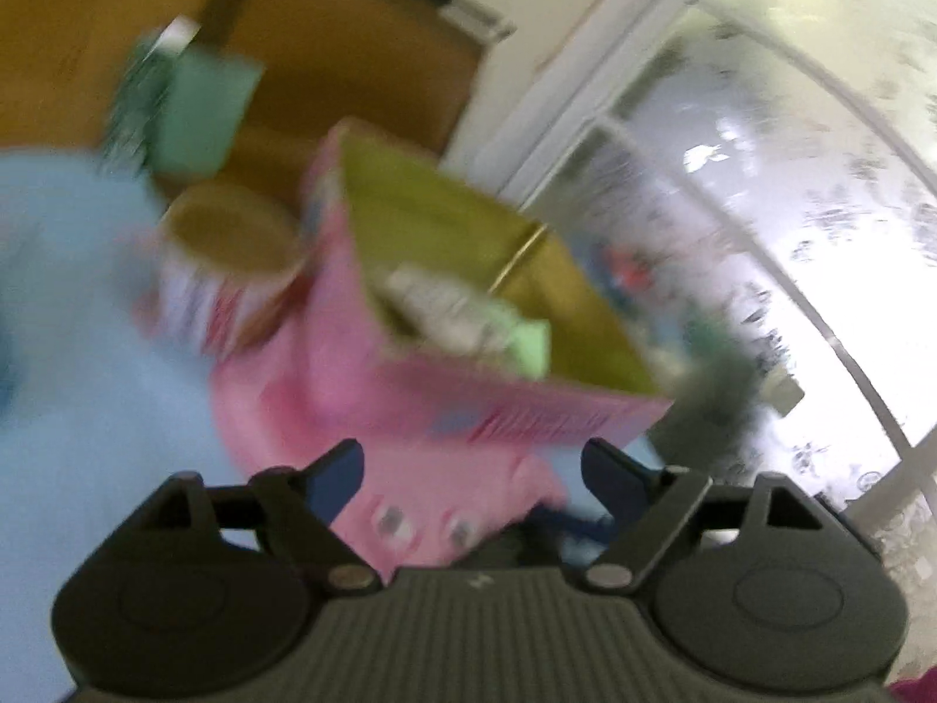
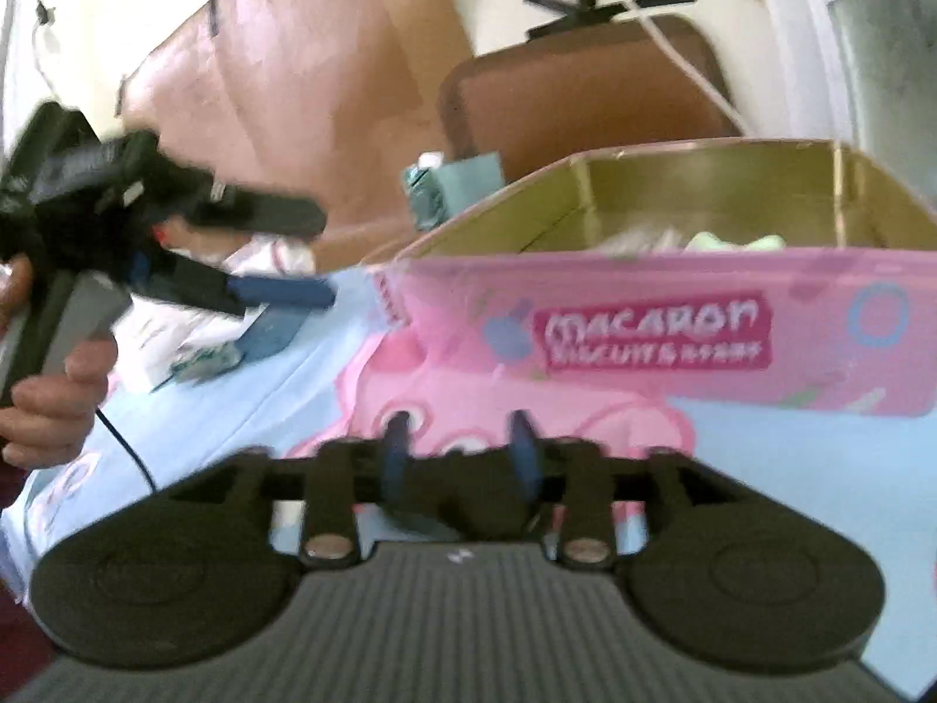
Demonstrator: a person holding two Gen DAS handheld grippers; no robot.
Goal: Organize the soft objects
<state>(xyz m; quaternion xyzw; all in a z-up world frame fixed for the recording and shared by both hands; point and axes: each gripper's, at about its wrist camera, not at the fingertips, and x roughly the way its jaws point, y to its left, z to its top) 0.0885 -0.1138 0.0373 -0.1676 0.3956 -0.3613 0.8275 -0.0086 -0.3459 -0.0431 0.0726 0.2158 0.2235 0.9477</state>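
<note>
1. Black jaws of the left gripper (image 1: pixel 471 468) stand wide apart in the left wrist view, with nothing between them; only the pink print of the cloth lies below the gap.
2. The right gripper (image 2: pixel 460 451) has its blue pads apart too, with a narrower gap, and it holds nothing.
3. Under both grippers lies a light blue cloth (image 1: pixel 88 351) with a pink cartoon figure (image 2: pixel 468 386) printed on it.
4. On this cloth stands the pink box (image 2: pixel 673 340), open at the top, with the word "MACARON" on its side.
5. Inside the box rest the soft objects (image 1: pixel 468 310), white and pale green; the blur hides what exactly they are.
6. Beside the box, a round container (image 1: pixel 234 252) stands on the cloth.
7. Farther back, a teal carton (image 2: pixel 451 187) is near a brown board (image 2: pixel 304 88).
8. At the left of the right wrist view, a hand (image 2: pixel 52 398) holds the left gripper above the cloth.
</note>
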